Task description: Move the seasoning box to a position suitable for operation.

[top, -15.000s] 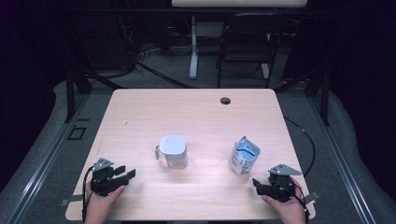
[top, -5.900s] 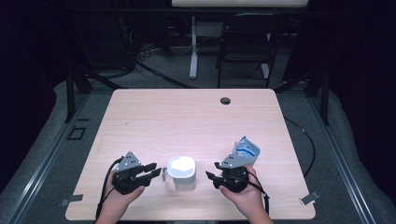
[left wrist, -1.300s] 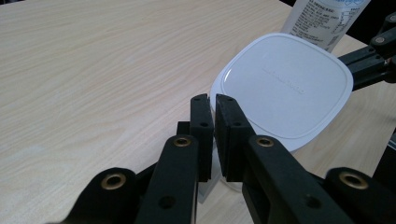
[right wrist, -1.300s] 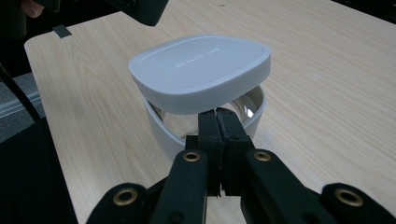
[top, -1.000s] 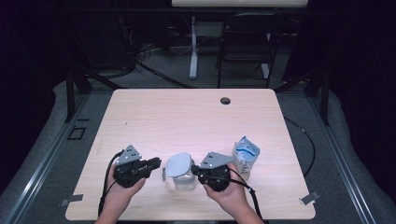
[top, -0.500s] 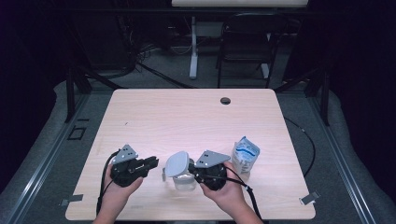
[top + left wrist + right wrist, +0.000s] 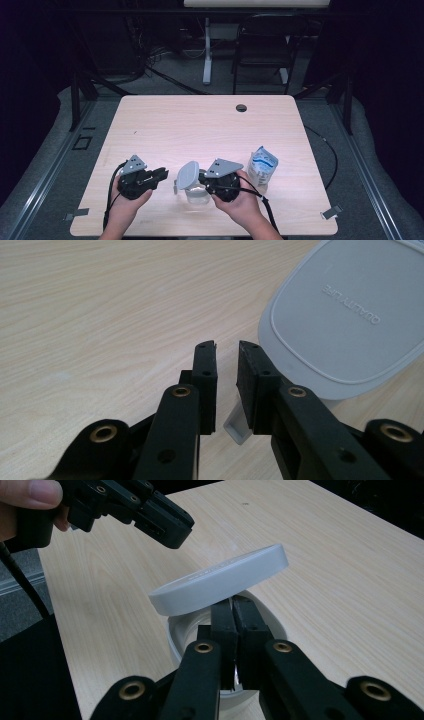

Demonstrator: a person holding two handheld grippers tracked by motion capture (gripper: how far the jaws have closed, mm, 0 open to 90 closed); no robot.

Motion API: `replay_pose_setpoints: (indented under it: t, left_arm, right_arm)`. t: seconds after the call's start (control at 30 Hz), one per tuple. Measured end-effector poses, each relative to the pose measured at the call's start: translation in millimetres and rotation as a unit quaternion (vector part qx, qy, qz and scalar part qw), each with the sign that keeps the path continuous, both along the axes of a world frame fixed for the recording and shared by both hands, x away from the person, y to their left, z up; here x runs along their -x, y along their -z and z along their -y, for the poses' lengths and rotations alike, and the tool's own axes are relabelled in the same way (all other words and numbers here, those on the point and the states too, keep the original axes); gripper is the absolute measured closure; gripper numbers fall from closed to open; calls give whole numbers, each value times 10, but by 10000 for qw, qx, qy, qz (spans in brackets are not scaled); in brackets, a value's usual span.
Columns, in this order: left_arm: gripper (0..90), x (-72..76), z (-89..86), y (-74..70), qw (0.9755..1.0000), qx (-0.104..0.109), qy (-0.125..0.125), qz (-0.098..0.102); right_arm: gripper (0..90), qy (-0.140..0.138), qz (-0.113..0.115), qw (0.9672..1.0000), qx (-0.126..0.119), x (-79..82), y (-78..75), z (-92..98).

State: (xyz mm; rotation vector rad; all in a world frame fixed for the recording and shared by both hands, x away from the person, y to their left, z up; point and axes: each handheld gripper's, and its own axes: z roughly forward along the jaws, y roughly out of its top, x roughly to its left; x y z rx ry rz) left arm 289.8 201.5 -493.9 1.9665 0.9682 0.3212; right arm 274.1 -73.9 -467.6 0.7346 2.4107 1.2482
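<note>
Container (image 7: pixel 196 192) sits near the front edge of the wooden surface (image 7: pixel 200 125), between the two hands. Its grey lid (image 7: pixel 188 175) is tipped up off the rim, raised on one side. Pouch (image 7: pixel 262 167) stands just right of the right hand, apart from the container. Right claw (image 7: pixel 233 611) reaches under the lid, jaws together, apparently clamped on the lid's tab, though the contact is hidden beneath it. Left claw (image 7: pixel 226 355) hovers beside the lid's edge, jaws slightly apart, gripping nothing. Small dark disc (image 7: pixel 241 107) lies near the far edge.
</note>
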Motion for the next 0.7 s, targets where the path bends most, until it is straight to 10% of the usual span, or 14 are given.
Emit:
replay_pose_setpoints:
  t: [0.7]
  left_arm:
    - [766, -19, -19, 29, 10000, 13, -13, 9]
  right_arm:
    - [879, -256, 99, 9996, 11, 5, -77, -197]
